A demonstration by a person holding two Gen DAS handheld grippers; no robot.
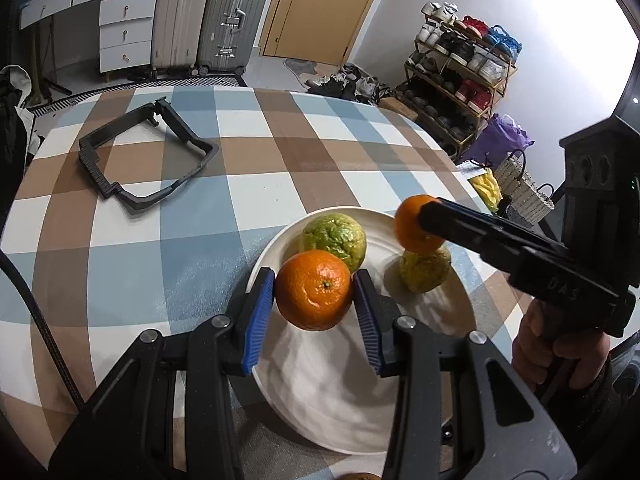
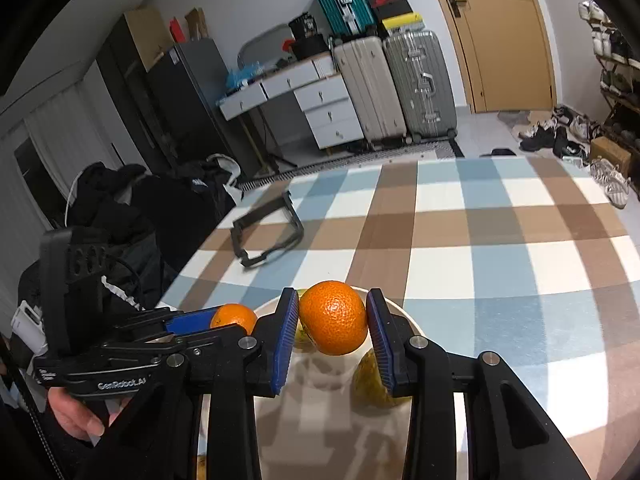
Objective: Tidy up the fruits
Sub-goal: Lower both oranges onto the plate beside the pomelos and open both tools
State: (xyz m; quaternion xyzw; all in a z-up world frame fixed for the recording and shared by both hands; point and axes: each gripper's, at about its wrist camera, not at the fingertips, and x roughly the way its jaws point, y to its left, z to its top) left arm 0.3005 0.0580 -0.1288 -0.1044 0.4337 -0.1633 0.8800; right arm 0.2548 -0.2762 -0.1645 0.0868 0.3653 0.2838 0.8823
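Note:
A white plate (image 1: 320,400) sits on the checked tablecloth. My left gripper (image 1: 314,298) is shut on an orange (image 1: 314,295) and holds it above the plate's left side. My right gripper (image 2: 333,322) is shut on a second orange (image 2: 333,323) above the plate (image 2: 320,408); this orange also shows in the left wrist view (image 1: 414,226). Two green guavas lie on the plate: one (image 1: 335,240) behind the left orange, one (image 1: 425,270) under the right orange. The left gripper's orange shows in the right wrist view (image 2: 234,317).
A black folding frame (image 1: 140,152) lies on the table's far left. The table edge curves close on the right, with a shoe rack (image 1: 460,76) and bags beyond. Suitcases (image 1: 208,16) and drawers stand at the back.

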